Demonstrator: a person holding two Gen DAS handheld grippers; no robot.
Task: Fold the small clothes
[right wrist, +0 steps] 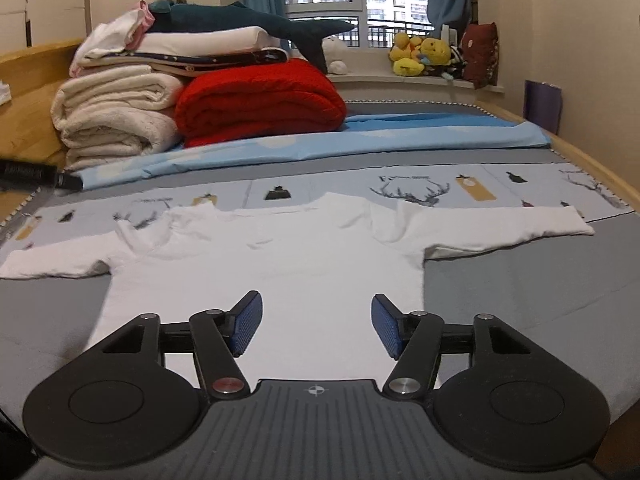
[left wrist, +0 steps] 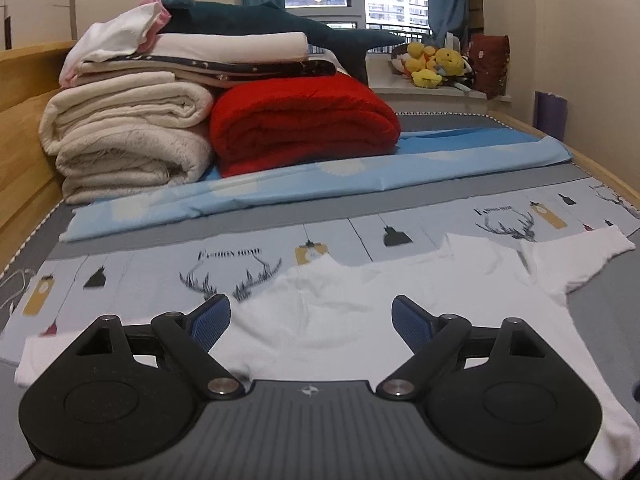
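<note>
A small white T-shirt (right wrist: pixel 280 256) lies spread flat on the bed, sleeves out to both sides, collar toward the far end. It also shows in the left wrist view (left wrist: pixel 360 300). My left gripper (left wrist: pixel 311 322) is open and empty, hovering low over the shirt's left part near the shoulder. My right gripper (right wrist: pixel 317 326) is open and empty, over the shirt's lower body. The blue pads (right wrist: pixel 249 322) of each stand wide apart.
A printed grey-blue sheet (right wrist: pixel 520 188) covers the bed, with a folded light blue sheet (right wrist: pixel 320 144) behind. Stacked cream towels (right wrist: pixel 116 124), a red blanket (right wrist: pixel 260 100) and a plush shark (right wrist: pixel 240 20) sit at the far left. Wooden bed rails (right wrist: pixel 600 172) run along both sides.
</note>
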